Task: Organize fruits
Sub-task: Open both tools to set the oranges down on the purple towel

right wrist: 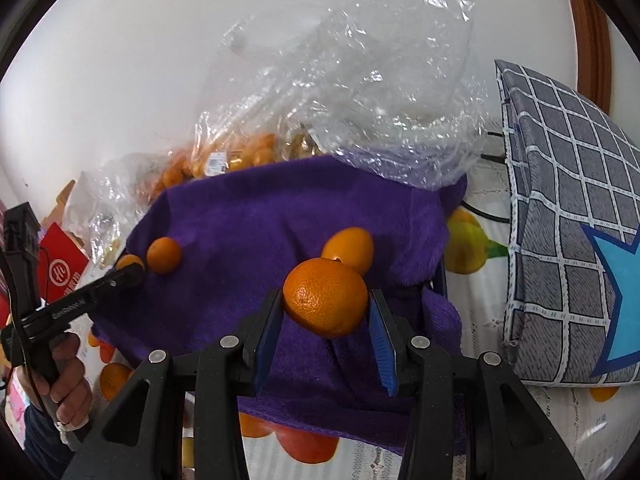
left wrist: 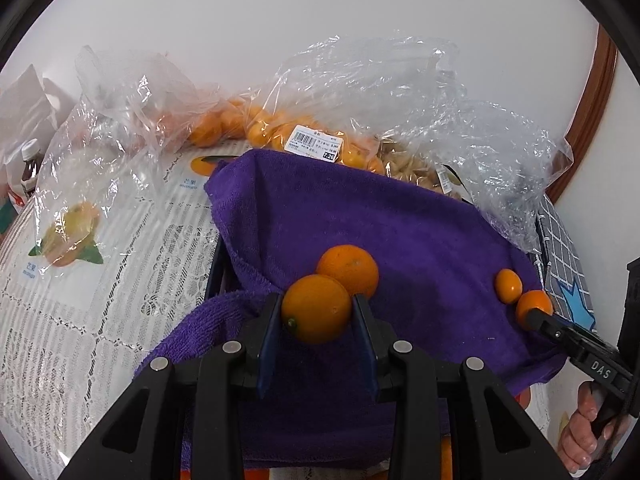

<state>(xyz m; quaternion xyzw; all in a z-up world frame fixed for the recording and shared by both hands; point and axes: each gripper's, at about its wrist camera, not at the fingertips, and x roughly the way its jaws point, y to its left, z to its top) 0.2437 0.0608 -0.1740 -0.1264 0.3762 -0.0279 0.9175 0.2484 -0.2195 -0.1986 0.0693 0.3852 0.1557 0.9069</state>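
On the clear bag of small oranges (left wrist: 280, 130) a white price sticker (left wrist: 314, 144) carries a barcode and a black patch reading "7.26"; its other print is too small to read. The lace tablecloth (left wrist: 100, 320) has fruit pictures captioned "mango". "DAS" is moulded on the right gripper's arm, seen from the left wrist camera.

Four loose oranges show over the purple towel (left wrist: 420, 232), two held and two lying on it. The left gripper (left wrist: 316, 312) clamps a smooth orange (left wrist: 316, 308) between its blue pads, just in front of a second orange (left wrist: 350, 270) resting on the towel. The right gripper (right wrist: 326, 308) grips a dimpled orange (right wrist: 326, 298), with an oval orange (right wrist: 350, 248) lying just behind it.

Three clear plastic bags stand behind the towel. A grey checked cushion (right wrist: 560, 200) with a blue star lies to the right.
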